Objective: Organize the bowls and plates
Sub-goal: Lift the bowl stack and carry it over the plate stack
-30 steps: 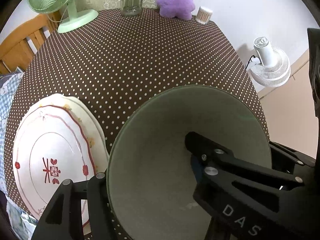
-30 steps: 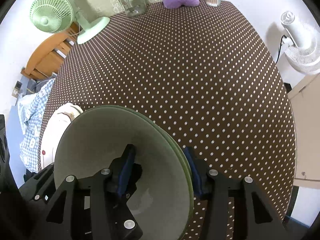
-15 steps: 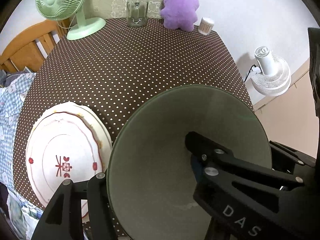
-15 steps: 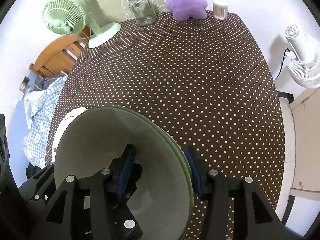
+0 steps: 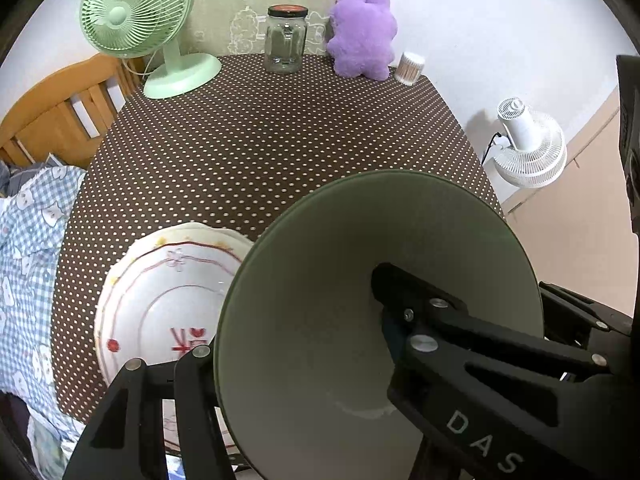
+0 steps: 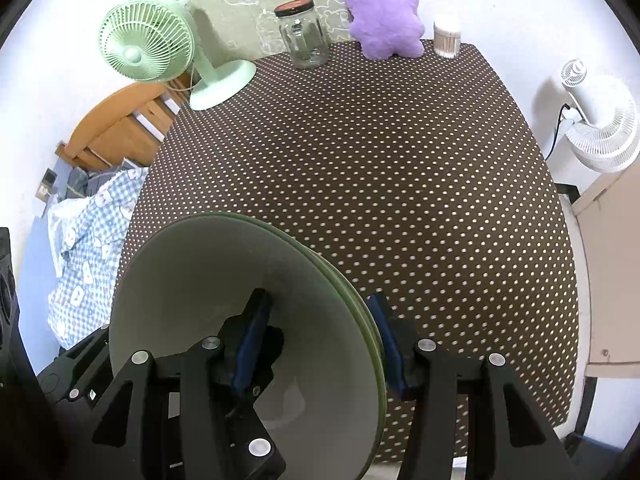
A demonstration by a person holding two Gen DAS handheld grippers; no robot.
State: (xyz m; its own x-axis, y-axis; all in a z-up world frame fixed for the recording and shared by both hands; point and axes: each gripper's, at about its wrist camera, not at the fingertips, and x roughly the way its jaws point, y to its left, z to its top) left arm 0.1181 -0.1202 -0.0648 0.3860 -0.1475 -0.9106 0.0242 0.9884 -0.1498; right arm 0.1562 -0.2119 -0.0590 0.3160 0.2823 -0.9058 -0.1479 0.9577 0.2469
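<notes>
Lying at the near left corner of the brown polka-dot table: a pile of white scalloped plates with red line decoration and a red mark in the middle. Counted at least two rims there, flat on the cloth, the right edge hidden behind the bowls. Judged that half of the tidying as likely done, with the plates already in one pile.

Just right of the plates, closed the left gripper on the pale green bowls. Set one of its fingers inside the wall and the other outside, at a middling width. Held nothing else there.

In the middle, carried the bowls between the two grippers. Looked nested, two or perhaps three by the stacked rims in the right wrist view. Tipped with the mouth toward the cameras, and seemingly held clear of the table, near its front edge and beside the plates. Matte, deep and round, with a plain inside and a faint pale ring at the bottom. No chips or food seen.

Further right, clamped the right gripper on the opposite rim in the same way, with one blue-padded finger inside and one outside.

Left to do, by judgement: set the nested bowls down on some bare part of the table, which lay open from the centre to the right edge, and let go. Could not tell where that spot was meant to be.
</notes>
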